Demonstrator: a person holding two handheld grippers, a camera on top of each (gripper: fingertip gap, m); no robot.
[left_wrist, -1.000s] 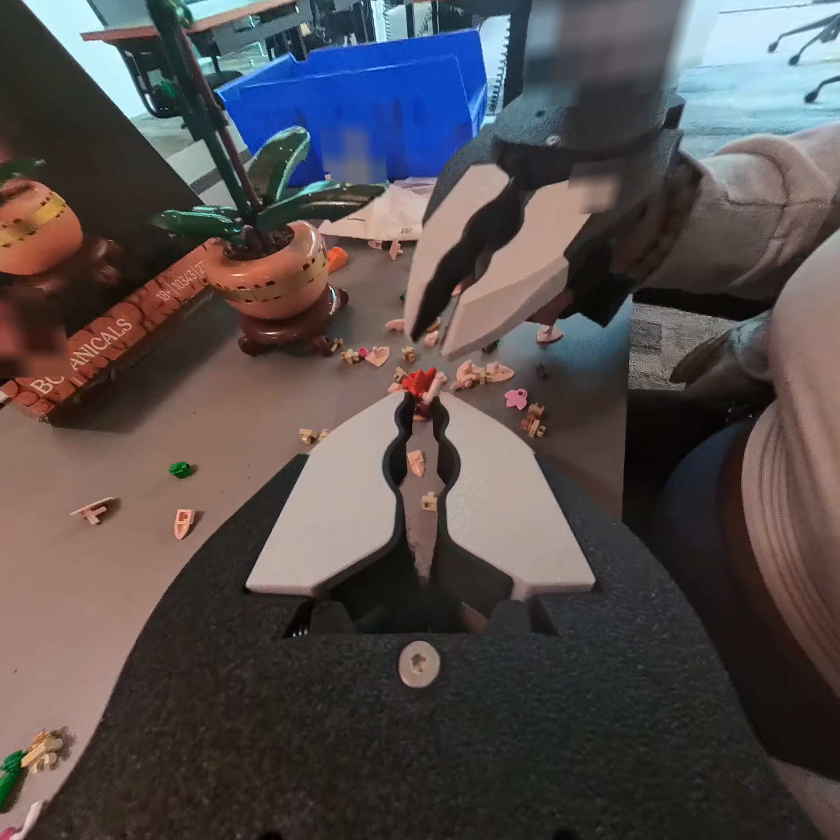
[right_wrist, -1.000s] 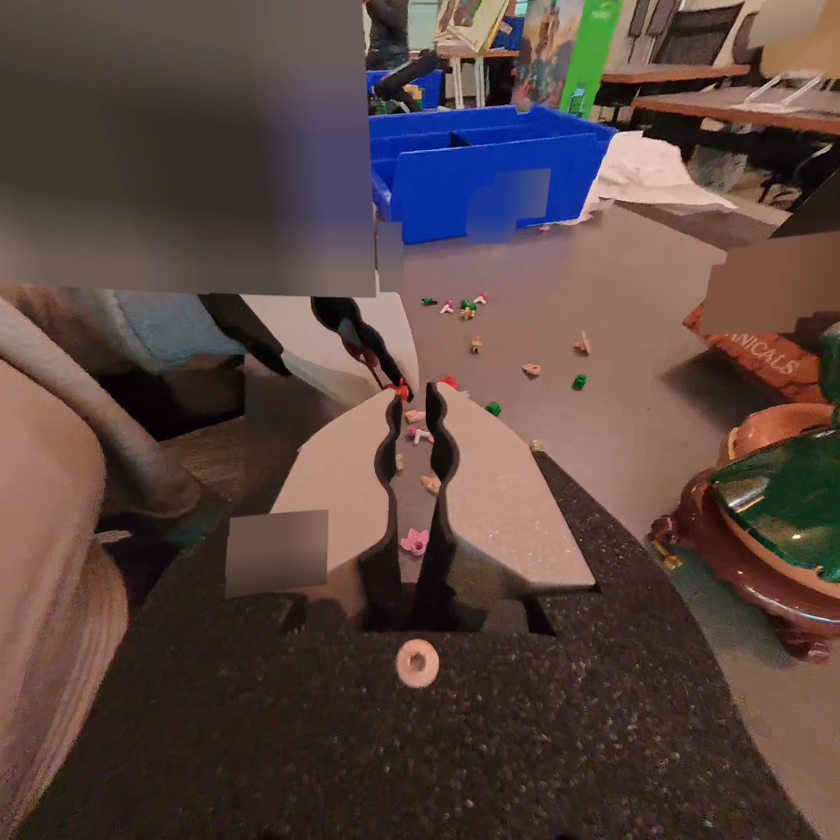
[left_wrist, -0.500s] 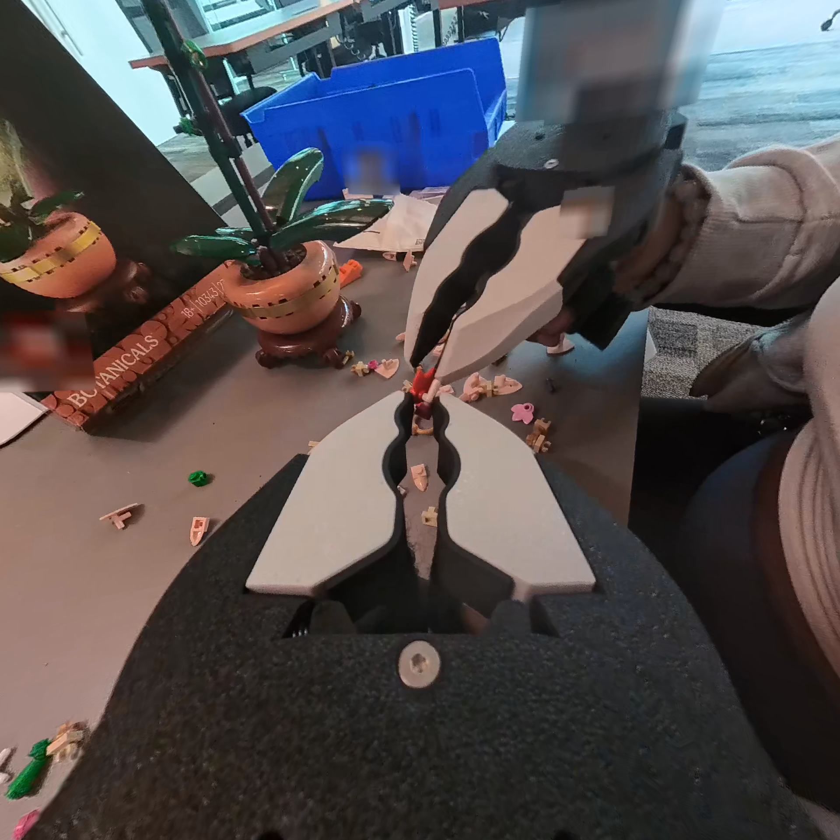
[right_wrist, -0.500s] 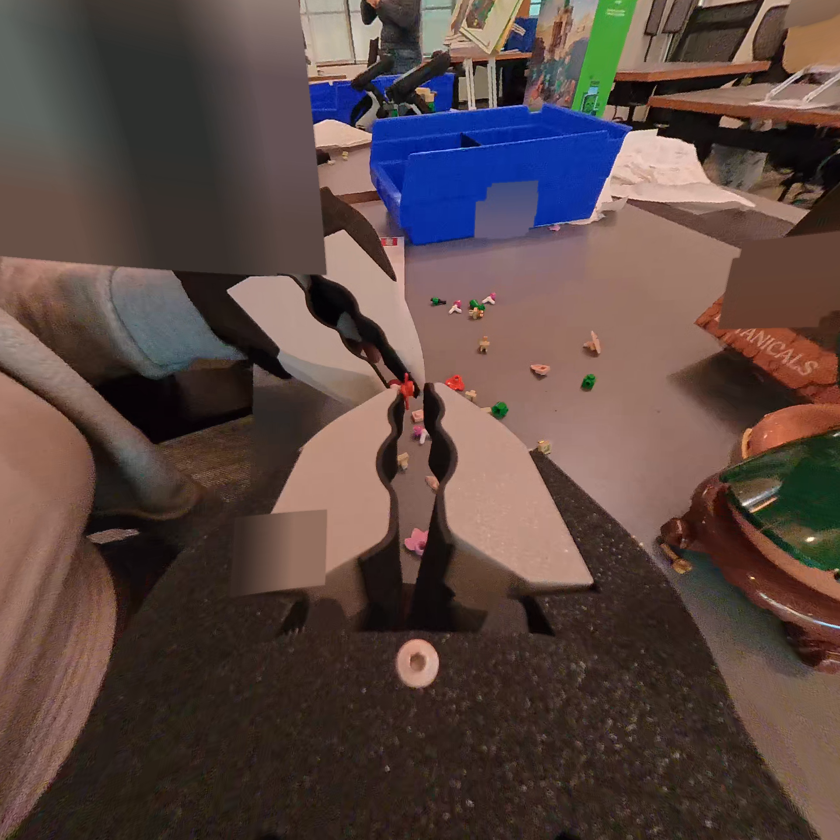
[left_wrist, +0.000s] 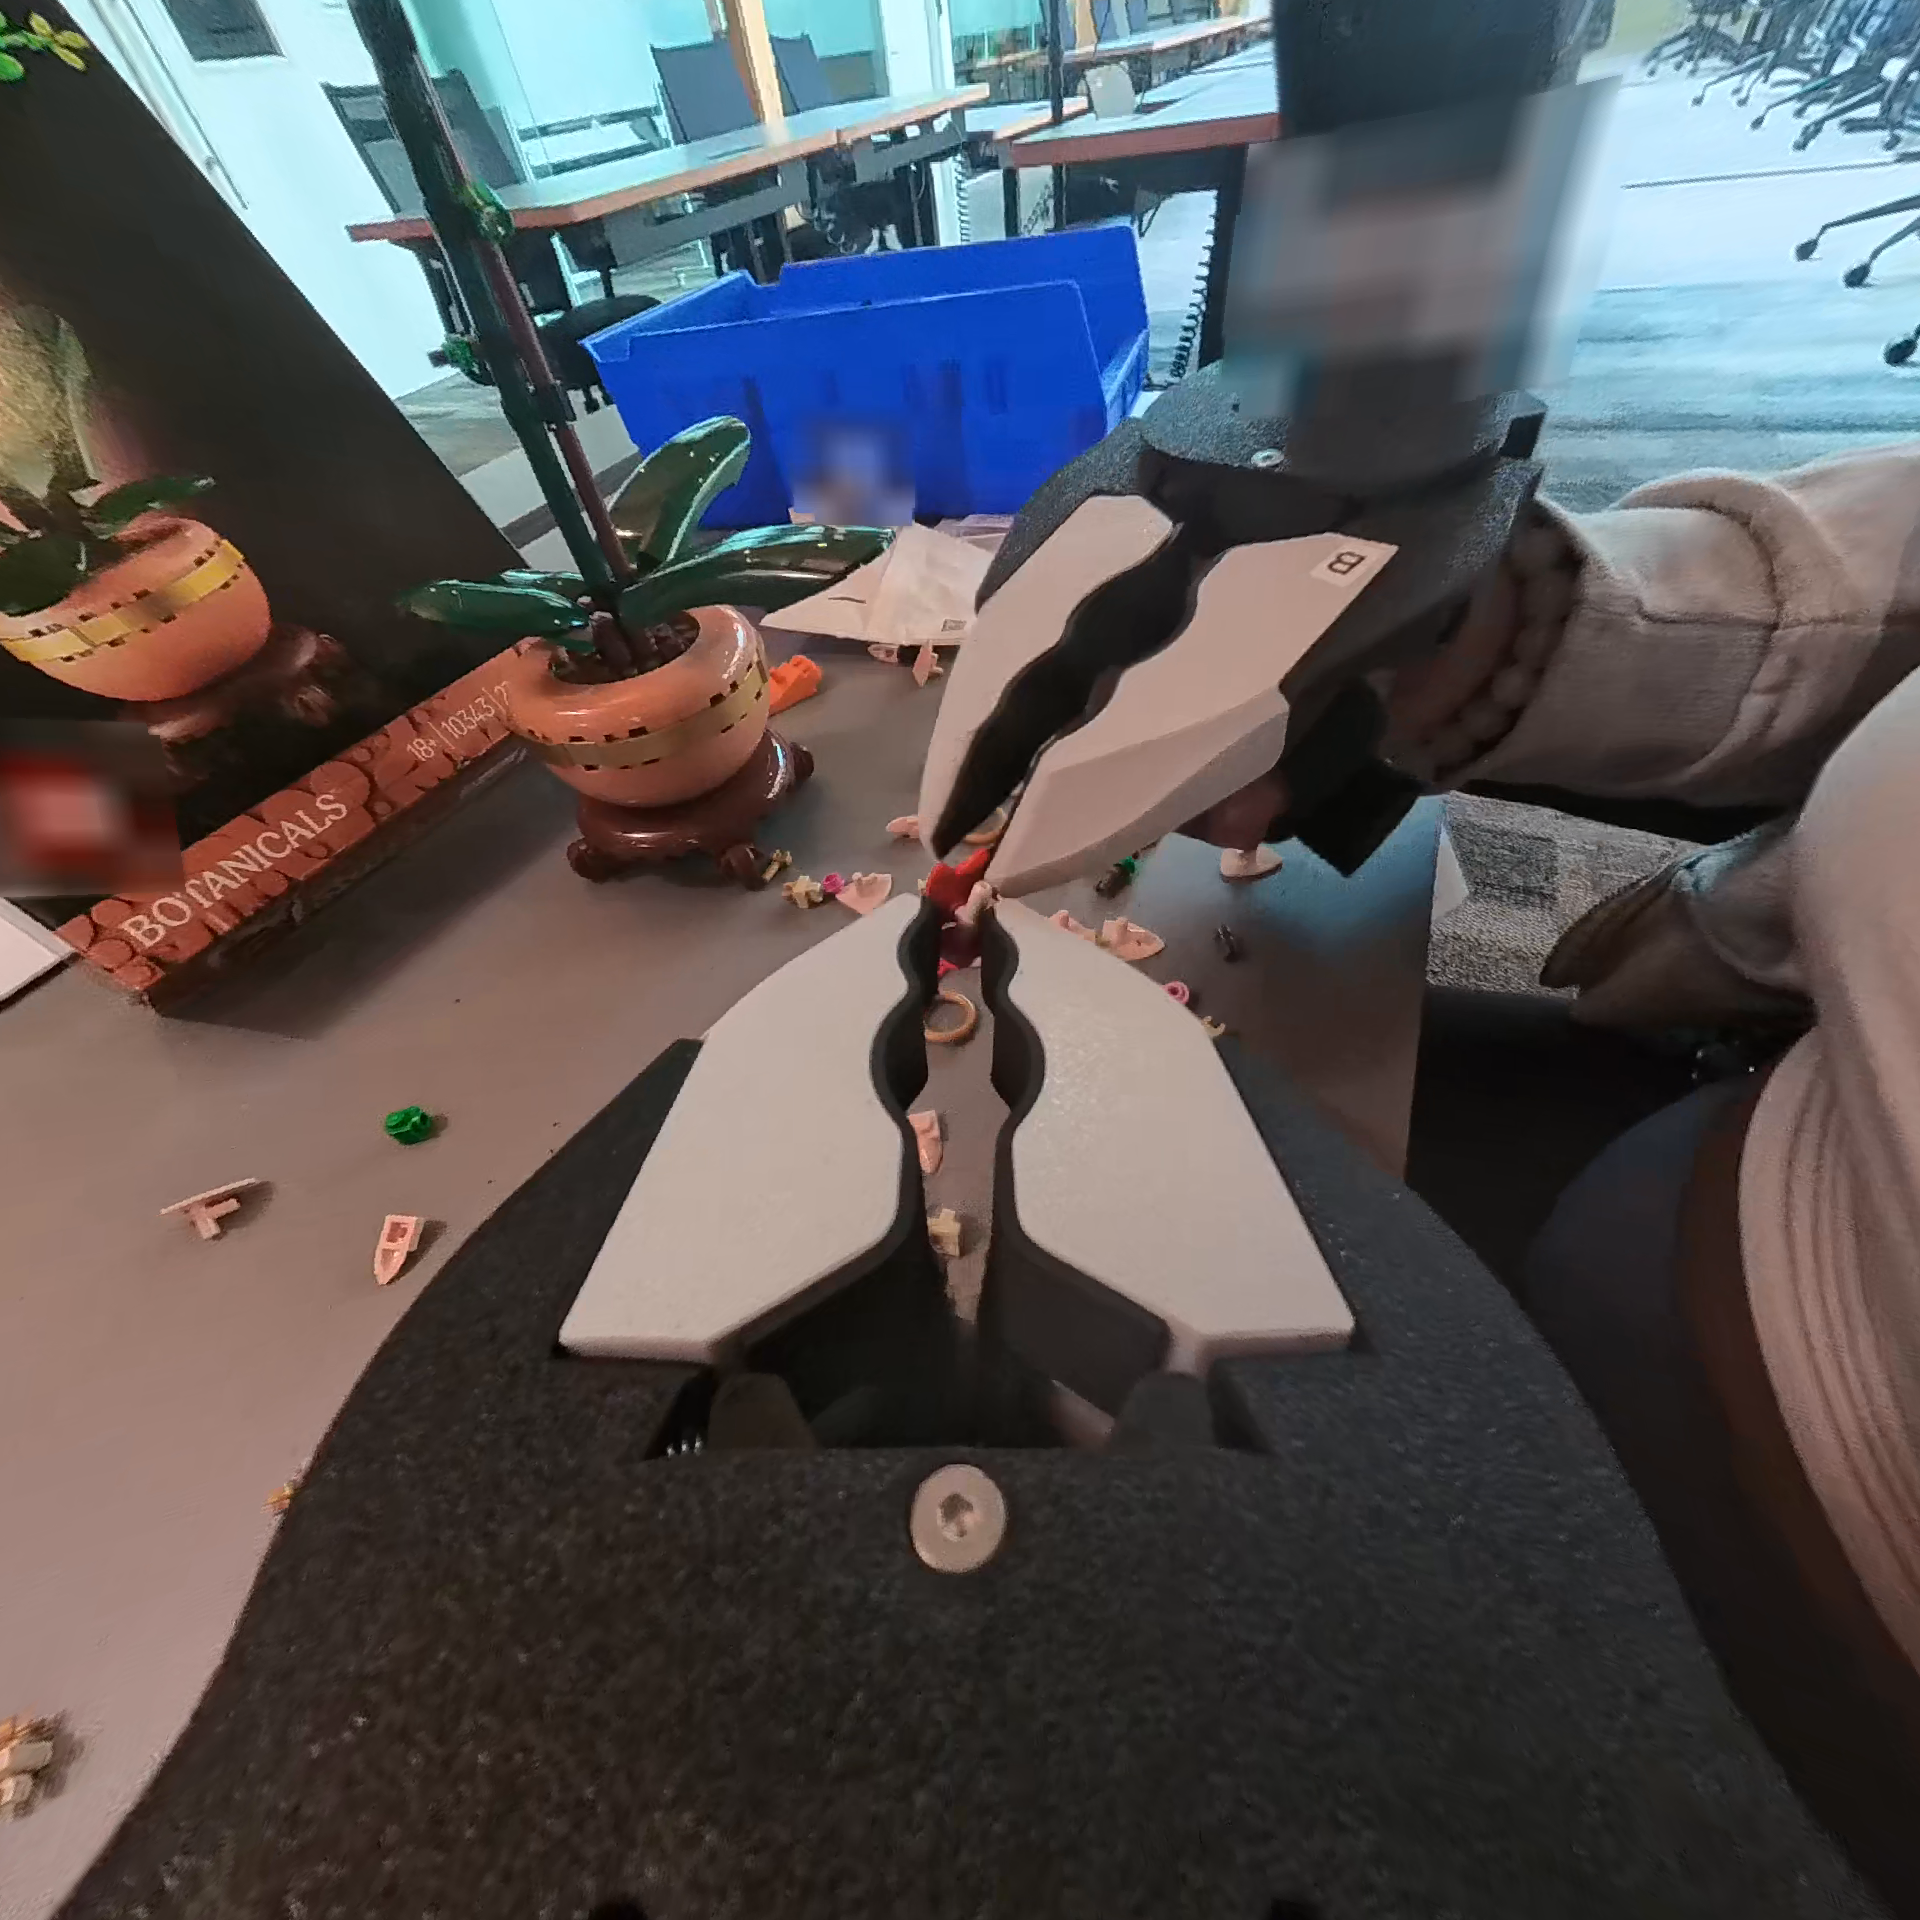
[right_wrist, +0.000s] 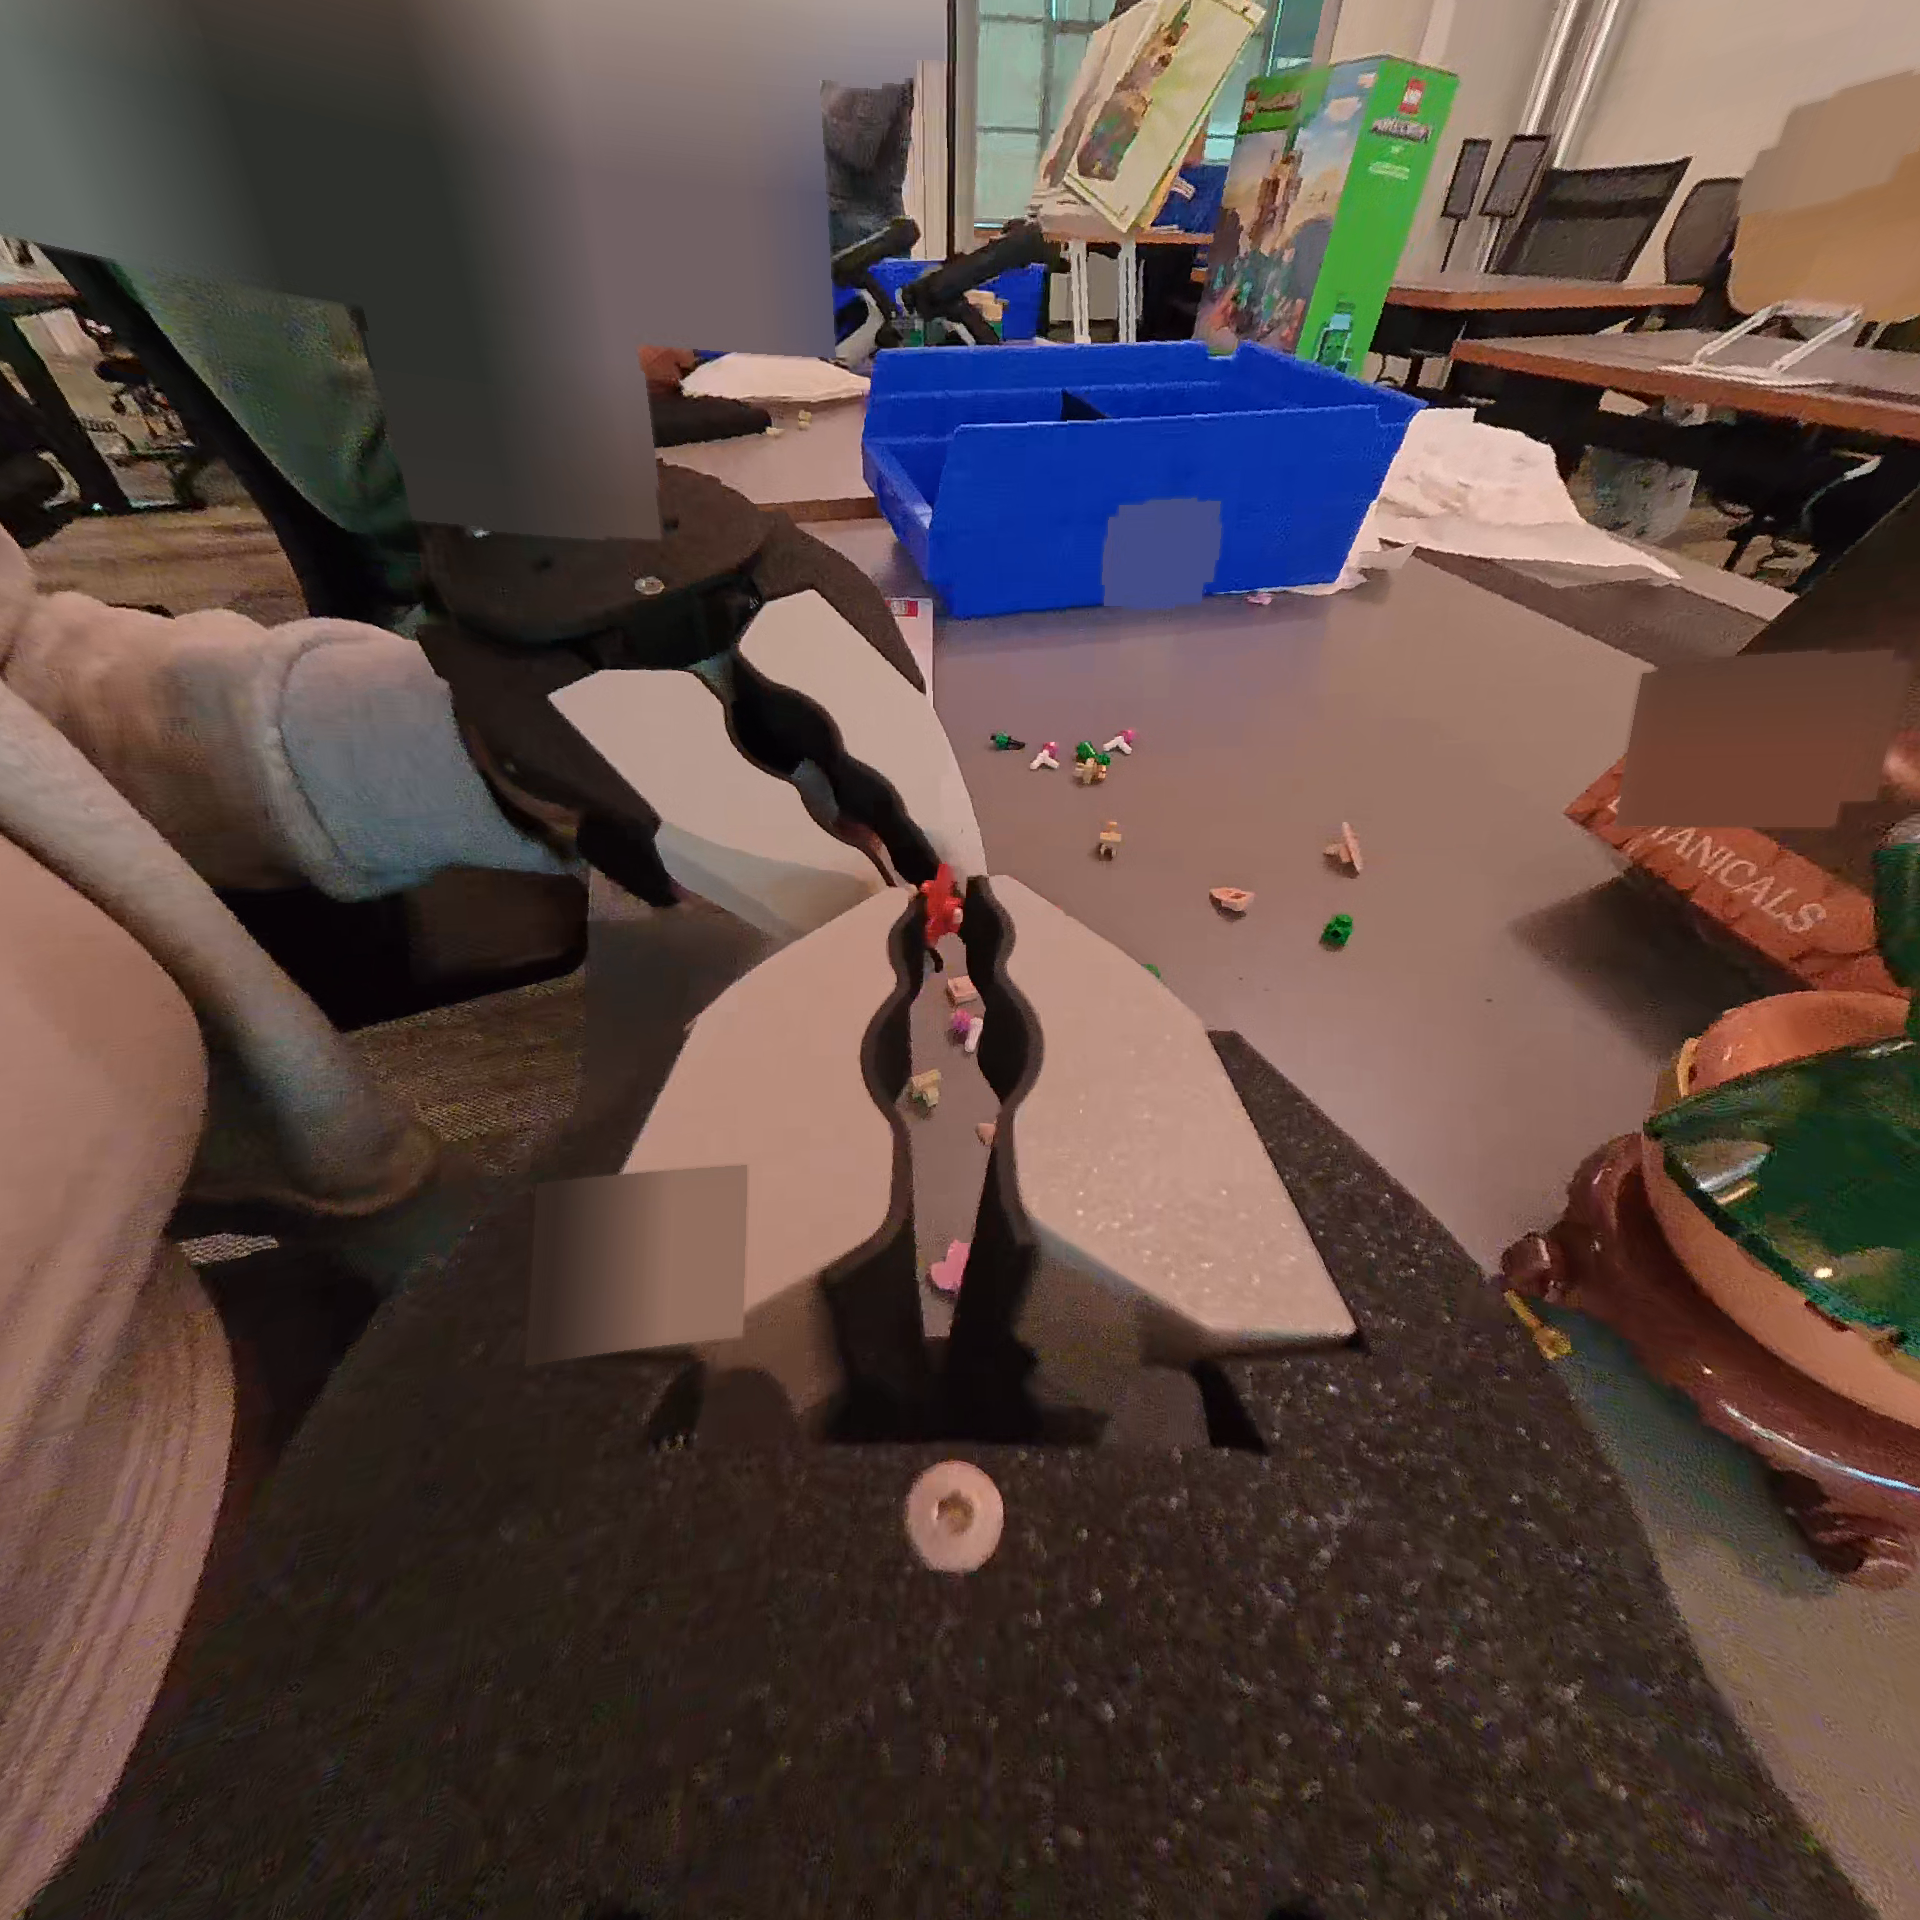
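My left gripper (left_wrist: 953, 920) is shut on a small red piece (left_wrist: 948, 896), held above the grey table (left_wrist: 520, 997). My right gripper (left_wrist: 968, 860) reaches in from the upper right, tips down, and looks shut on a thin pale piece (left_wrist: 978, 902) that meets the red piece. In the right wrist view, my right gripper (right_wrist: 943, 906) has the red piece (right_wrist: 940, 902) at its tips. The left gripper (right_wrist: 914, 864) comes in from the upper left, tip to tip with it. The joint between the pieces is partly hidden.
A brick-built plant in a tan pot (left_wrist: 655, 717) stands at the back left, close on the right in the right wrist view (right_wrist: 1766, 1226). A dark picture box (left_wrist: 208, 499) and blue bin (left_wrist: 883, 374) stand behind. Loose small pieces (left_wrist: 400, 1247) litter the table. Its edge (left_wrist: 1413, 987) and a person's body are at the right. The grippers are tip to tip, or close to it.
The right gripper has come down onto the red piece in the left gripper until the tips meet. Both grippers have lifted a little above the table.
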